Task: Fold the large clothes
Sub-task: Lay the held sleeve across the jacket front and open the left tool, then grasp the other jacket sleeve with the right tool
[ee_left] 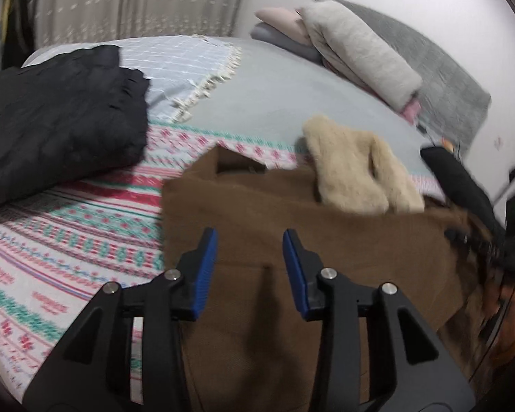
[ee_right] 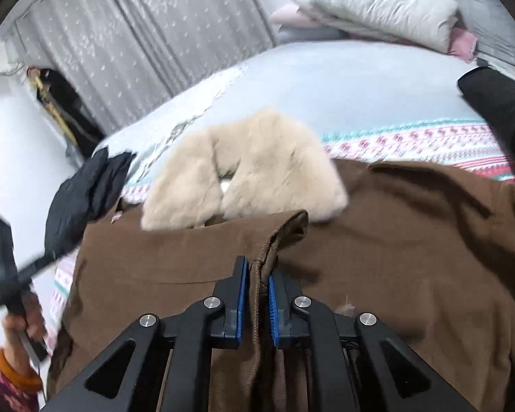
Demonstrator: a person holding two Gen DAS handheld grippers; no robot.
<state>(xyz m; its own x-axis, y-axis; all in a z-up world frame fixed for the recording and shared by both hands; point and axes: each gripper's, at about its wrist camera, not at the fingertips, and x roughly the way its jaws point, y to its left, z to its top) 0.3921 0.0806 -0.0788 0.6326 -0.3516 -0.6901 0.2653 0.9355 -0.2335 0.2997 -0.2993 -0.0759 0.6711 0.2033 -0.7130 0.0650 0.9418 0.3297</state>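
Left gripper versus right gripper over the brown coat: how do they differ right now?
The left gripper has its blue-padded jaws apart, nothing between them, hovering above the brown fabric coat. The right gripper has its jaws pinched on a raised fold of that coat near the cream fur collar. Both point down at the same coat on the patterned bedspread.

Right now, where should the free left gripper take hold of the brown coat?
Probably the brown coat's bare left side edge, coming in from the patterned blanket. That edge lies flat and exposed, the left gripper is open above it, and the right gripper already pinches a raised fold.
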